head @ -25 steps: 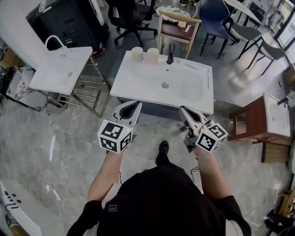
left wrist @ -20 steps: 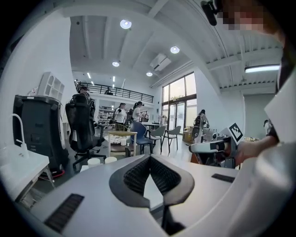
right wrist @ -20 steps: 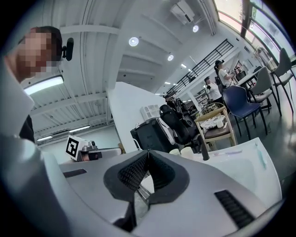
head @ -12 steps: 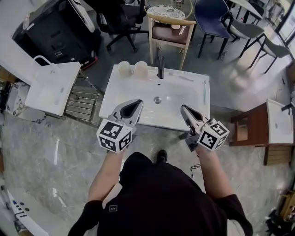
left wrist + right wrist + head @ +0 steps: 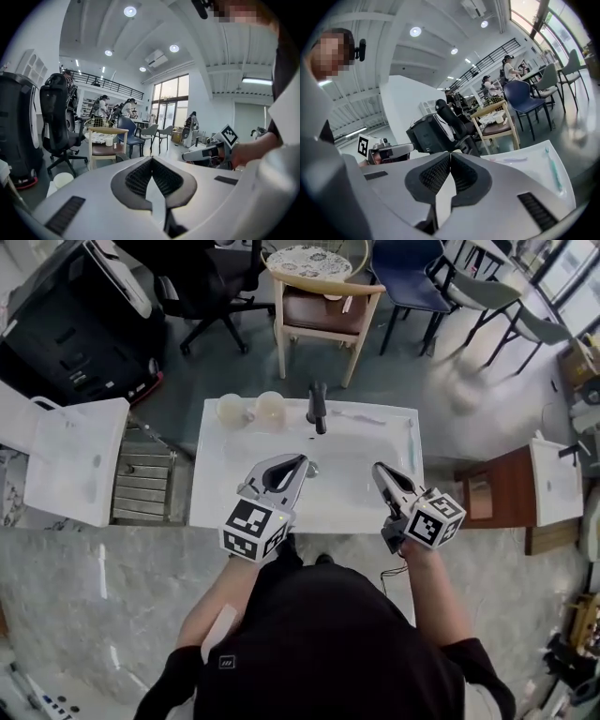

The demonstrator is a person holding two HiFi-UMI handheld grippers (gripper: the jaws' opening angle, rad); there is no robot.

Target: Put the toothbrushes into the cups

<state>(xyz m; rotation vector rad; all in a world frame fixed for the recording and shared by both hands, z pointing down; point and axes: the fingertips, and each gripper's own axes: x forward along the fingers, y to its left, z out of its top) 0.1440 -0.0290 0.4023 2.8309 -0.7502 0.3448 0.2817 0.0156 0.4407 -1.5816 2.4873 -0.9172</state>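
Note:
A white sink (image 5: pixel 216 493) stands right in front of me. Two pale cups (image 5: pixel 231 409) (image 5: pixel 271 410) sit on its back left rim beside the black faucet (image 5: pixel 318 409); one cup (image 5: pixel 62 179) also shows in the left gripper view. A purple toothbrush (image 5: pixel 352 415) (image 5: pixel 513 160) lies along the back rim. A green toothbrush (image 5: pixel 410 442) (image 5: pixel 553 171) lies on the right rim. My left gripper (image 5: pixel 302 463) (image 5: pixel 151 159) hovers over the basin, shut and empty. My right gripper (image 5: pixel 378 468) (image 5: pixel 450 154) is over the basin's right part, shut and empty.
Behind the sink stand a wooden chair (image 5: pixel 323 301), a blue chair (image 5: pixel 408 277) and a black office chair (image 5: pixel 202 277). Another white sink (image 5: pixel 66 460) stands at the left, a brown cabinet (image 5: pixel 497 498) at the right. People sit far back in the room.
The sink has come closer as the person walked up to it. Both grippers moved forward from before its front edge to above the basin, still shut.

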